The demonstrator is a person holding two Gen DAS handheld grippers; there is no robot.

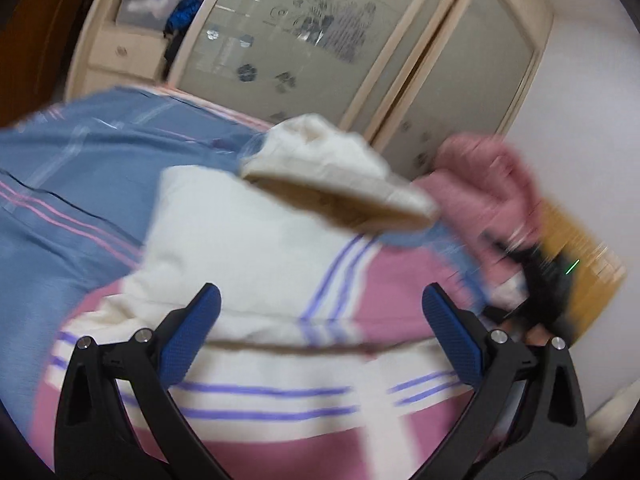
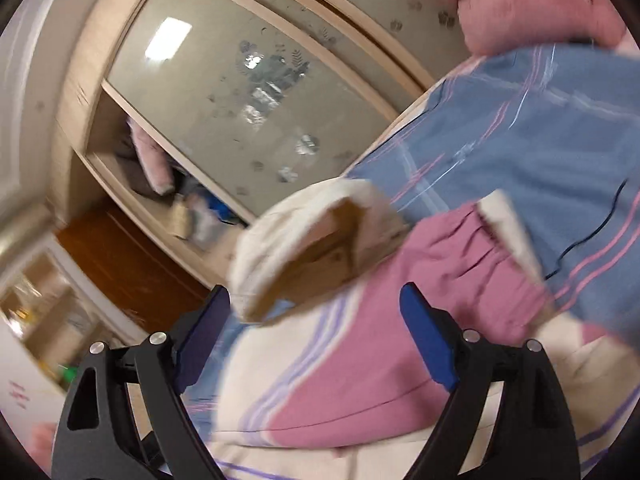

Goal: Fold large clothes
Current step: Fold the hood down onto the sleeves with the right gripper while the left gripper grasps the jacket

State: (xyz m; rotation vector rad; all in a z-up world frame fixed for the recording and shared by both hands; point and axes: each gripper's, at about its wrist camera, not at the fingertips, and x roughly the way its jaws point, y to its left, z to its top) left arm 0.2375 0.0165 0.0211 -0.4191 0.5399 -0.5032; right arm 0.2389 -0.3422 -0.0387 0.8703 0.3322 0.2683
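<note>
A large hooded garment point(image 1: 256, 240) in cream and pink blocks with purple stripes lies on a blue bed cover point(image 1: 80, 168). Its cream hood point(image 1: 332, 176) with a tan lining stands up at the far end. My left gripper point(image 1: 320, 300) is open just above the garment's body, holding nothing. In the right wrist view the same garment point(image 2: 340, 360) lies under my right gripper point(image 2: 316, 300), which is open and empty. The hood point(image 2: 304, 236) sits just beyond the fingertips, and a pink sleeve with a cream cuff point(image 2: 472, 264) lies to the right. Both views are blurred.
A cream wardrobe with frosted sliding doors point(image 1: 320, 40) stands behind the bed, with an open shelf of clothes point(image 1: 168, 12). A pink pillow or blanket point(image 2: 528, 4) lies on the bed. A thin black cable point(image 2: 588, 236) runs over the blue cover point(image 2: 540, 128).
</note>
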